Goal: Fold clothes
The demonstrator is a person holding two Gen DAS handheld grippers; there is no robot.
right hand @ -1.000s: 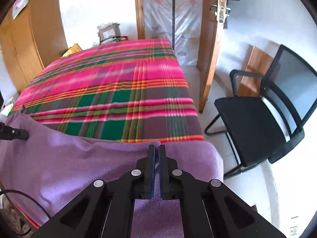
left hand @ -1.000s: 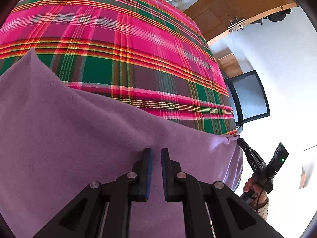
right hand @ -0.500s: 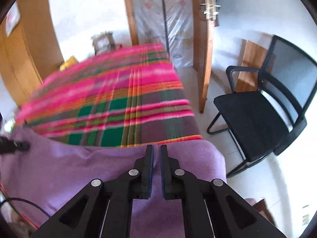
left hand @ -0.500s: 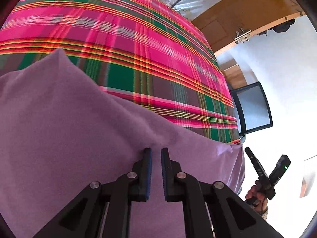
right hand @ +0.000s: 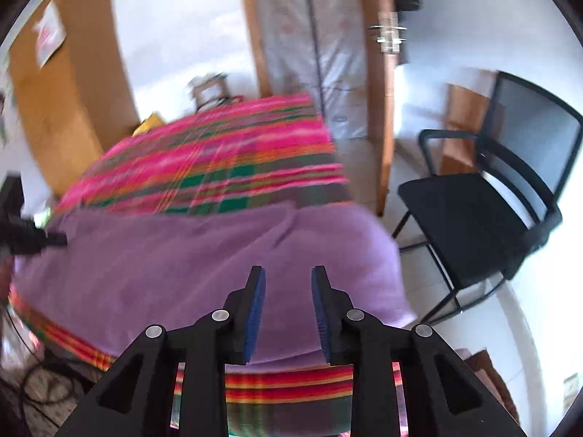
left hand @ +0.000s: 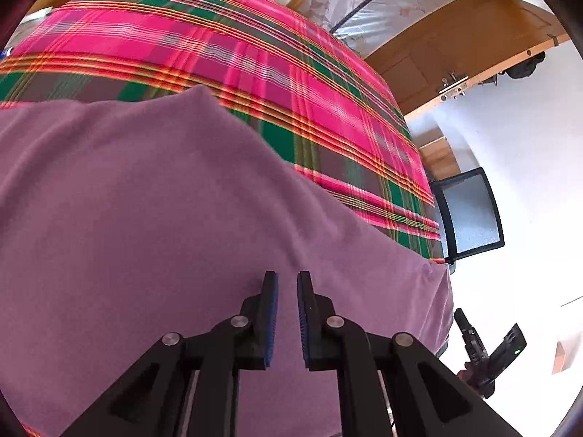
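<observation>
A purple garment (left hand: 145,218) lies spread over the near part of a table covered in pink and green plaid (left hand: 255,54). Its near edge hangs over the table's front. My left gripper (left hand: 288,276) has a narrow gap filled with purple fabric, and its jaws are starting to open. In the right wrist view its tip (right hand: 54,239) sits at the garment's left edge. My right gripper (right hand: 288,273) is over the garment (right hand: 182,255) near its right end. Its jaws are opening, the pads stand apart and nothing is pinched between them.
A black mesh chair (right hand: 473,218) stands on the floor right of the table, beside a wooden door (right hand: 379,109). A wooden cupboard (right hand: 62,109) is at the back left. The plaid cloth's striped hem (right hand: 291,382) hangs below the garment. Cables lie on the floor at lower left.
The right gripper went from shut on the purple garment to open and let it go. It drew back, so the table's front hem now shows. The left view swung, with its narrow gap slightly wider.
</observation>
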